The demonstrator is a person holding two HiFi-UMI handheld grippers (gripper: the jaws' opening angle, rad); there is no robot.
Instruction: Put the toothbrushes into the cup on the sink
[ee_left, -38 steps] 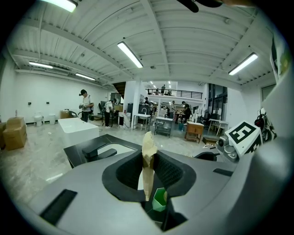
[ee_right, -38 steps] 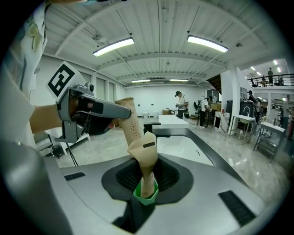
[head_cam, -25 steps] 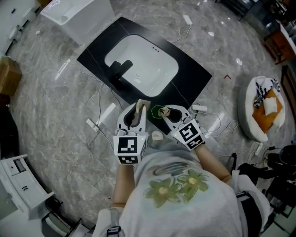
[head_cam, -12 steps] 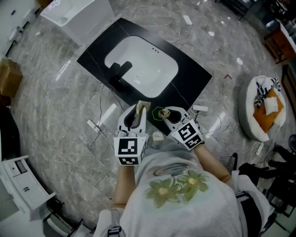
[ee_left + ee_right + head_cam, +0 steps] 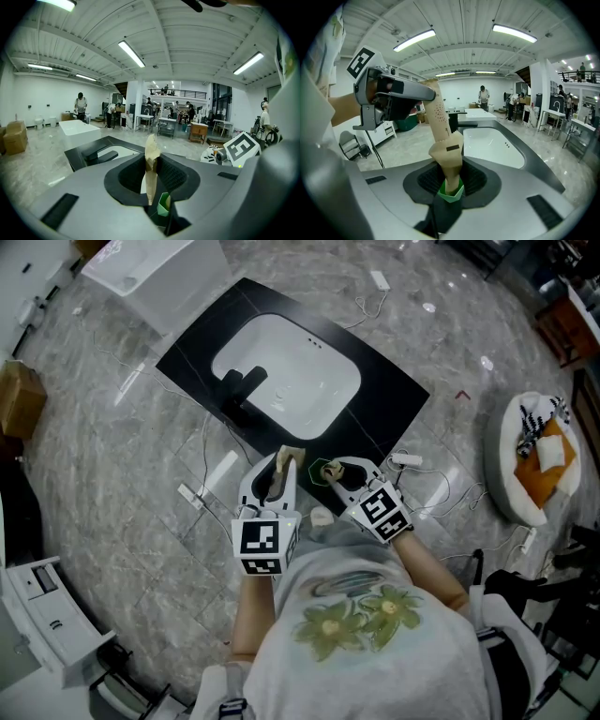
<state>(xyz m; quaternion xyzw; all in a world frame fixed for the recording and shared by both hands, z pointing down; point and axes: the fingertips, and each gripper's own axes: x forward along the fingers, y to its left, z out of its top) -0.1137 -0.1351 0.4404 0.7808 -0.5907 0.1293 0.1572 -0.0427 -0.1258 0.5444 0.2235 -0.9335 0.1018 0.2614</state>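
Near sink [image 5: 375,381], left tool [image 5: 280,461], right tool [image 5: 332,468] tilt down, gripping toothbrush [image 5: 441,119].

- Paper-wrapped toothbrush [image 5: 439,117]: tan, tilted, clamped between left claw [image 5: 151,177] and right claw [image 5: 450,180], over the sink's [image 5: 291,371] edge.
- Green cup [image 5: 326,468]: mouth up, on the sink's black surround.

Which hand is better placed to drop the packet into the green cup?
Probably right: the right tool pinches the paper packet just above the green cup; the left tool grips its far end.
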